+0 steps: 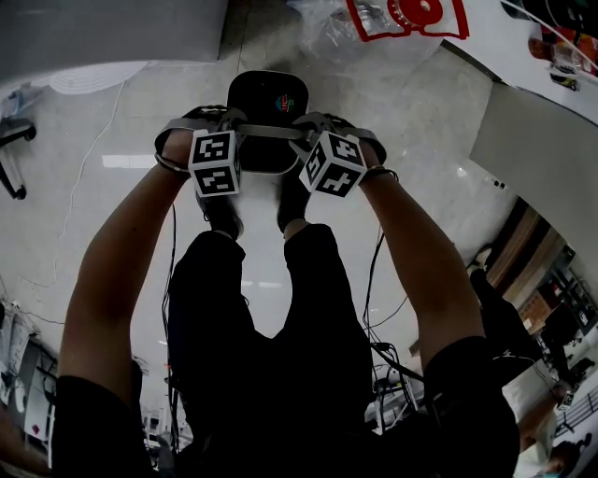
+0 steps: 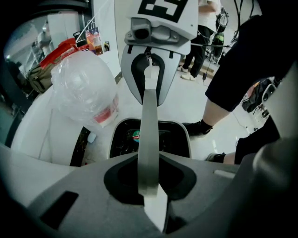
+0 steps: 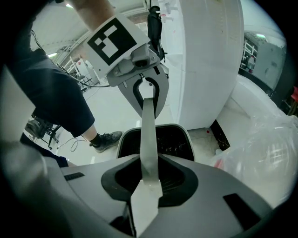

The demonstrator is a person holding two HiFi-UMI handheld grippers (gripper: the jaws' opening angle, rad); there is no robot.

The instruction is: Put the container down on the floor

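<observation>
A black open container (image 1: 268, 107) with a coloured sticker inside sits low over the pale floor, just ahead of the person's shoes (image 1: 224, 217). Its thin grey handle (image 1: 266, 133) spans straight between both grippers. My left gripper (image 1: 224, 126) is shut on the handle's left end and my right gripper (image 1: 313, 126) on its right end. In the left gripper view the handle (image 2: 149, 121) runs from my jaws (image 2: 150, 186) up to the other gripper, above the container (image 2: 184, 135). The right gripper view mirrors this: handle (image 3: 149, 130), jaws (image 3: 148, 183), container (image 3: 179, 139). Whether the base touches the floor is hidden.
A clear plastic bag with red print (image 1: 374, 28) lies just beyond the container, also the bag (image 2: 86, 88) beside it. A white cabinet (image 3: 209, 65) stands close behind. Cables trail over the floor (image 1: 103, 121). Another person stands in the distance (image 2: 205, 28).
</observation>
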